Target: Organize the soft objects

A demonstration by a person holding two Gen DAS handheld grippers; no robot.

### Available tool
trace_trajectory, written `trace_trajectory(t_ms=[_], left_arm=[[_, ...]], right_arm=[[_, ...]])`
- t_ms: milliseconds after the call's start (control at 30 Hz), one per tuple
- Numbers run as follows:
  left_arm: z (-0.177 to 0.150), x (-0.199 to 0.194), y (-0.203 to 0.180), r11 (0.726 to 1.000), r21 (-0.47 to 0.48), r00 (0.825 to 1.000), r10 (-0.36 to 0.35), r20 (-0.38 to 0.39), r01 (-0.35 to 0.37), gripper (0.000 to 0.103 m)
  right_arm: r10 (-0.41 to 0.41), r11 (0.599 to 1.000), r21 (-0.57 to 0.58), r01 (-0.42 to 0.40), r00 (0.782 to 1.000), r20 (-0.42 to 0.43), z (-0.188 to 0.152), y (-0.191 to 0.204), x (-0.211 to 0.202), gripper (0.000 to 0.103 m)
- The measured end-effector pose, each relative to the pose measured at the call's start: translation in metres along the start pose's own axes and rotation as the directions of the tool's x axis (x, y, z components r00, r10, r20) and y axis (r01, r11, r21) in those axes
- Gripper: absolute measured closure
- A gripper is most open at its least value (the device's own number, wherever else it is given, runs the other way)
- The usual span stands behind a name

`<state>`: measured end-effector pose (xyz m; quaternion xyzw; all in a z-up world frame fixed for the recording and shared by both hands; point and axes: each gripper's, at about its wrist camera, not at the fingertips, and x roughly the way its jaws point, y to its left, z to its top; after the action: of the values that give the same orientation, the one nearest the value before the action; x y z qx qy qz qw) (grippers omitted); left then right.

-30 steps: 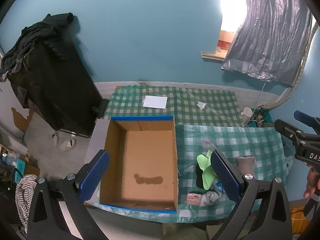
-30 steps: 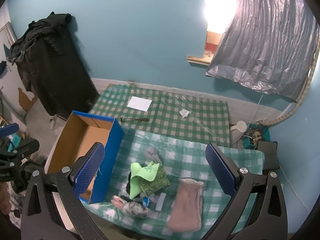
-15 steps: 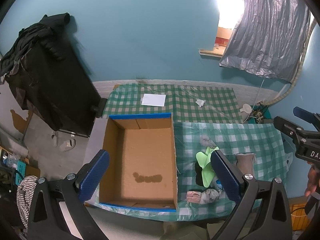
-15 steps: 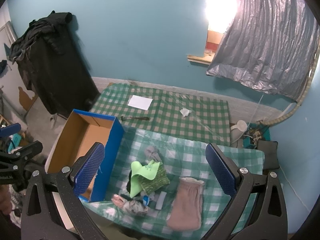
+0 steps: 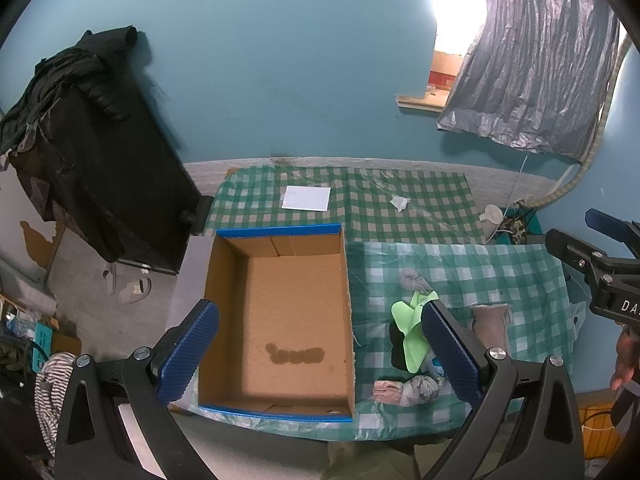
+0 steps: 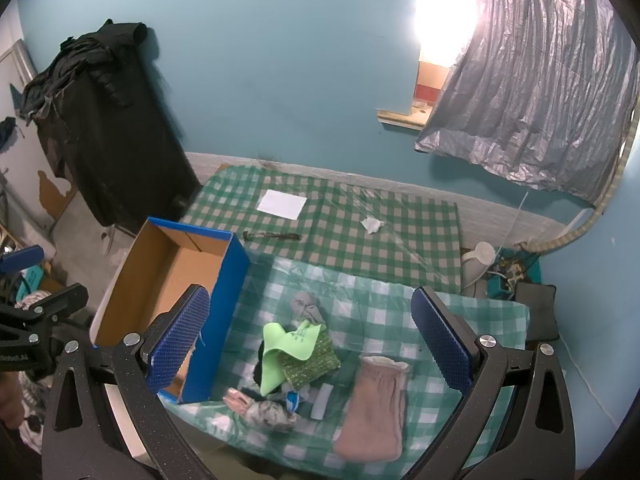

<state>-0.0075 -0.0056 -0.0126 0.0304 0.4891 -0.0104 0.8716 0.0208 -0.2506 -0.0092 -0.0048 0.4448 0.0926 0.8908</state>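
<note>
A blue-edged cardboard box sits open on the checked table with nothing in it. To its right lies a heap of soft things: a lime green cloth, a green knitted piece, a grey sock, a patterned bundle and a pink fuzzy pouch. My left gripper hangs open high above the box. High over the heap, my right gripper is open too. Neither holds anything.
A white paper sheet, a crumpled tissue and a dark tool lie on the far green-checked cloth. A black cabinet draped with clothes stands left. A grey plastic sheet hangs at the right wall.
Both views have shifted slightly, as both grippers drifted a little; the box and the soft things have not moved, and both grippers stay open.
</note>
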Motion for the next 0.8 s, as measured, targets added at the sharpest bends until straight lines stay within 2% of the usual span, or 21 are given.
trace_trajectory(t_ms=[800], left_arm=[[-0.0061,-0.0022,-0.0021,1.0,0.003,1.0,0.004,-0.004,-0.004,0.001]], right_arm=[[0.0,1.0,0.0,0.0,1.0,-0.006,-0.0032,0.0014,0.0004,0.003]])
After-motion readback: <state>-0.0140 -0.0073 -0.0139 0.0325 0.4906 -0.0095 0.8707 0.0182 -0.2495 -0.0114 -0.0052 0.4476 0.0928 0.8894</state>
